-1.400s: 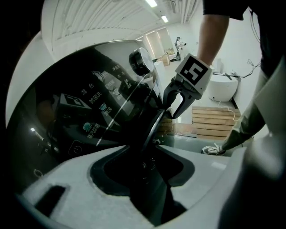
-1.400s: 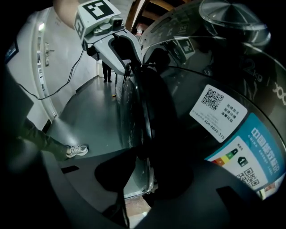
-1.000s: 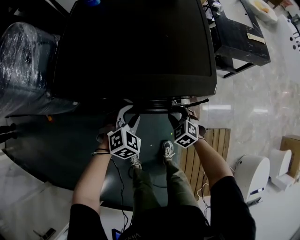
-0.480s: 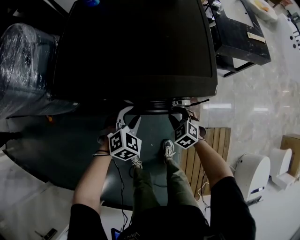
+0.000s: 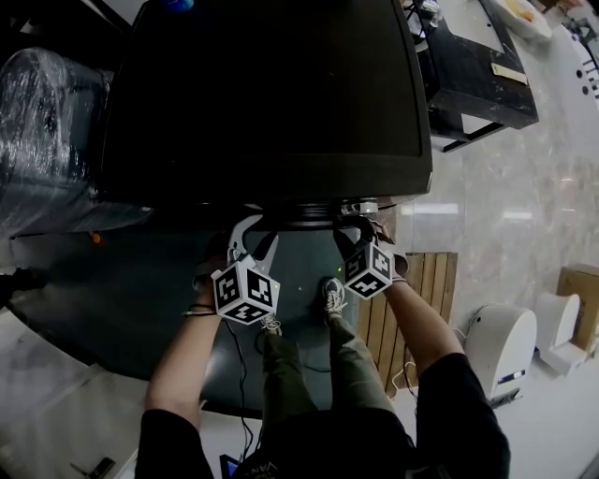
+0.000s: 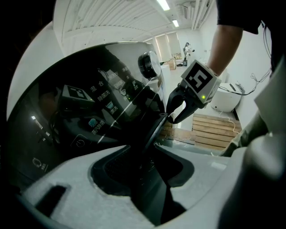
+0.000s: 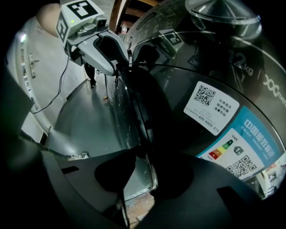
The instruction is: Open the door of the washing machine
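Marble floor (image 5: 510, 201): dark mat (image 5: 112, 299), washing machine (image 5: 271, 94), wooden pallet (image 5: 426, 290) on it.

Ceiling strip lights (image 6: 163, 4) streak glare across the dark, glossy washing machine (image 6: 103, 105); fisheye corners fall black, near foreground soft.

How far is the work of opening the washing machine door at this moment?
Done: both grippers are at the black washing machine. In hand: the left gripper and the right gripper each clamp its dark curved door rim. The rim seems slightly off the front; how far, I cannot tell. Left: swinging it wide open.
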A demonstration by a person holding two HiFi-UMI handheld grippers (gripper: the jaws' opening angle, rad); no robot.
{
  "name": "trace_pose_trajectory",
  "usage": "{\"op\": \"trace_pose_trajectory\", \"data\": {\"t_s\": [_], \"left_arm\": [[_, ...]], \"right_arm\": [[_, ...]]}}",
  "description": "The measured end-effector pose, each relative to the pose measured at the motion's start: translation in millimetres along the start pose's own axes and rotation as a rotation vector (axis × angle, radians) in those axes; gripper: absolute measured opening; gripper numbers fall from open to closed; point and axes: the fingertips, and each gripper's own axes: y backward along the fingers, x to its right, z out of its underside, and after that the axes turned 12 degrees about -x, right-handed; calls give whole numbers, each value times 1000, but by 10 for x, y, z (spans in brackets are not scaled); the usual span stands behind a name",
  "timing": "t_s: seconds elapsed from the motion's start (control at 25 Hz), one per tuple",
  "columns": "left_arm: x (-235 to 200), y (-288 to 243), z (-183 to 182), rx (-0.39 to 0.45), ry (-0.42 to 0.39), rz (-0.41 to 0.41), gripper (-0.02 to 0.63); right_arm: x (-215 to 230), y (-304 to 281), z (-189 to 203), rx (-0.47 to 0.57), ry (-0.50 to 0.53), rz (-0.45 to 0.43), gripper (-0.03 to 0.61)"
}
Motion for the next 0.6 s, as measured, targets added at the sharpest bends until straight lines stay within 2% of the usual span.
{"op": "trace_pose_trajectory", "data": {"t_s": [0.48,0.6], "left_arm": [[-8,5,-13,21,33,6,164],[130,54,55,10,-2,49,167]], "right_arm": [[14,-6,-1,-11,-31,9,130],[-239,30,97,-5,3,-51,127]]}}
